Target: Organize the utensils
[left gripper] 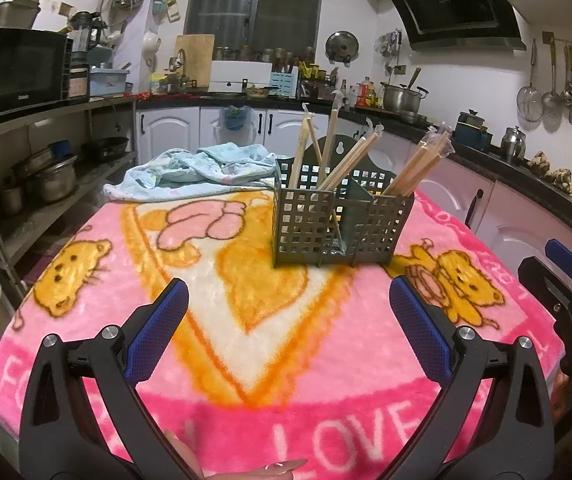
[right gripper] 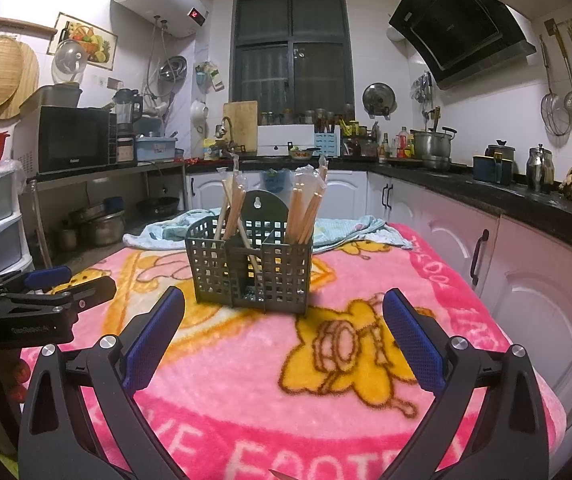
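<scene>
A dark green slotted utensil holder (left gripper: 340, 226) (right gripper: 249, 270) stands upright on the pink blanket-covered table (left gripper: 213, 320) (right gripper: 277, 364). Wrapped wooden chopsticks (left gripper: 418, 166) (right gripper: 304, 210) lean out of its compartments. My left gripper (left gripper: 289, 304) is open, a short way in front of the holder, with nothing between its blue pads. My right gripper (right gripper: 283, 312) is also open and empty, just in front of the holder. The right gripper's side shows at the right edge of the left wrist view (left gripper: 566, 280); the left gripper's side shows at the left of the right wrist view (right gripper: 41, 296).
A crumpled light blue towel (left gripper: 201, 172) (right gripper: 350, 228) lies on the table behind the holder. White cabinets and a dark counter (right gripper: 506, 200) run along the right. Metal shelves with pots (left gripper: 45, 176) stand to the left. A fingertip (left gripper: 281, 468) shows at the bottom.
</scene>
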`<move>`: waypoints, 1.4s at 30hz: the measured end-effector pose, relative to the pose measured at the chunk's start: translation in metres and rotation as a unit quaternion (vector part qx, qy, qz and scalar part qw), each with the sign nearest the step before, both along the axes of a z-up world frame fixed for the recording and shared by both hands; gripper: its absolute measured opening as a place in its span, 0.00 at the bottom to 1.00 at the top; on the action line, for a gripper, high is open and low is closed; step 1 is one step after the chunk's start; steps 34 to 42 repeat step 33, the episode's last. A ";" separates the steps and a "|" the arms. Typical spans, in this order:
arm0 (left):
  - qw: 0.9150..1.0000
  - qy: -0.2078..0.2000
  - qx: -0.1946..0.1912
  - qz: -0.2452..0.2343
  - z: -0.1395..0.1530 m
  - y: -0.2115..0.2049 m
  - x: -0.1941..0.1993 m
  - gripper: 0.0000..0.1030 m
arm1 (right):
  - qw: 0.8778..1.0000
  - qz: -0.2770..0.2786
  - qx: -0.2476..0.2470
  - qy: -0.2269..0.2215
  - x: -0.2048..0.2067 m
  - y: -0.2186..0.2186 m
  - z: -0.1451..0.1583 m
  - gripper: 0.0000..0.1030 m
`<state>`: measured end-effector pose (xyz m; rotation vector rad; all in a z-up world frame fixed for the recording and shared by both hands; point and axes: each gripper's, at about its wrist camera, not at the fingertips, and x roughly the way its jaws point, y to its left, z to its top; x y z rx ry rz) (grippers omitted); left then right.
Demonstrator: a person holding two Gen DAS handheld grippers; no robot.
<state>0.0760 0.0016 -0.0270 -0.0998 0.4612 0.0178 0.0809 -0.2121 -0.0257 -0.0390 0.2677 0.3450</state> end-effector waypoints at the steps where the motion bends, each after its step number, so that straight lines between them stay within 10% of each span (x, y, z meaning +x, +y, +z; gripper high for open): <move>1: 1.000 0.001 -0.001 -0.002 0.001 0.000 0.001 0.90 | 1.000 0.001 0.000 0.001 0.000 0.000 0.000 0.94; 42: 0.998 0.050 -0.027 0.024 -0.005 0.032 0.021 0.90 | 0.999 -0.040 0.009 0.000 0.011 -0.015 0.011 0.94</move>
